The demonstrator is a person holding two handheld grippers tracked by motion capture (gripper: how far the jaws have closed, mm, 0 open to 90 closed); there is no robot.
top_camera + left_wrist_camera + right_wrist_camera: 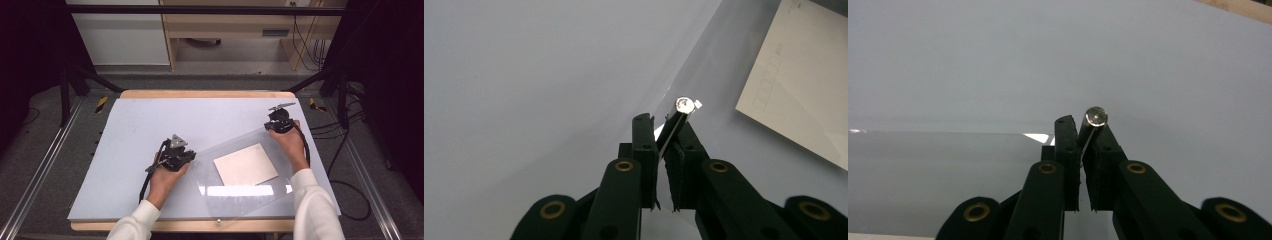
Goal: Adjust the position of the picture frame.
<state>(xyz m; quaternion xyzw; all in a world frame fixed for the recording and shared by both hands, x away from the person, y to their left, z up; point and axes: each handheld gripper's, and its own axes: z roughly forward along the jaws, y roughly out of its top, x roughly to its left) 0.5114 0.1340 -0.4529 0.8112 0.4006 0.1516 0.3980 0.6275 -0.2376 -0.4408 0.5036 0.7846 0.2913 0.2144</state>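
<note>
A clear plastic sheet [240, 192] lies on the pale grey table mat [145, 120], with a cream square of paper [245, 164] under it. My left gripper [191, 156] is shut on the sheet's left corner. In the left gripper view the gripper [663, 131] pinches the sheet's edge [724, 95] just below a small round metal stud [684, 104], and the paper [799, 95] lies to the right. My right gripper [272, 127] is shut on the far right corner. In the right gripper view the gripper [1083, 131] clamps the sheet [948, 175] by another stud [1096, 116].
A third small stud [218, 220] sits on the sheet's near corner at the table's front edge. The mat's wooden border [200, 94] runs along the far side. Black frame posts [65, 95] stand at both sides, and cables [350, 200] trail on the floor at right.
</note>
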